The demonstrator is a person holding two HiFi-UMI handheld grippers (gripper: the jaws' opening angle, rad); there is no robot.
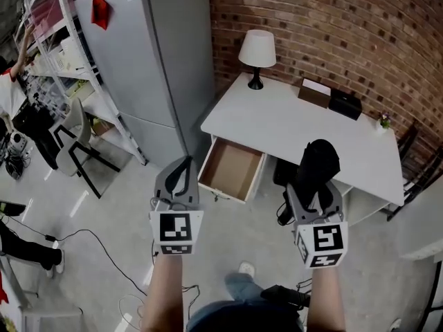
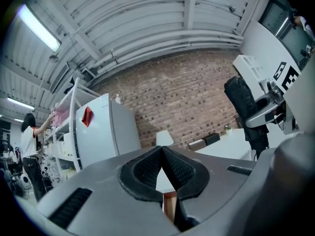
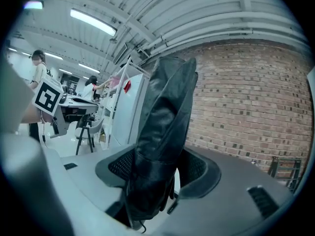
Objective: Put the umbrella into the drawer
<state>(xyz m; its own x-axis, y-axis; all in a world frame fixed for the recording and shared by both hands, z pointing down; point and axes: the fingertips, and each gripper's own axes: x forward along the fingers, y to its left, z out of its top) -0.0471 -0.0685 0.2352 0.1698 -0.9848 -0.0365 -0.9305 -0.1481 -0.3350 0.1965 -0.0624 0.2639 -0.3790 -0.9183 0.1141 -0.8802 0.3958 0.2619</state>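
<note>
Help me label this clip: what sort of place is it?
Probably a lab or workshop with a mock home corner: a desk with a lamp against a brick wall, near metal shelves, with cables across the bare floor.

Brown wooden drawer (image 1: pixel 232 168) open from above, grey floor (image 1: pixel 221 230) free before it, white desk (image 1: pixel 291 123) behind, tall grey cabinet (image 1: pixel 156 61) left.

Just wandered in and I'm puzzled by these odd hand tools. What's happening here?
A person faces a white desk with a handheld gripper in each hand. The right gripper is clamped on a folded black umbrella, held roughly upright. The left gripper is shut and empty. The desk's drawer stands pulled open, with nothing showing inside; the umbrella is not yet in it.
</note>
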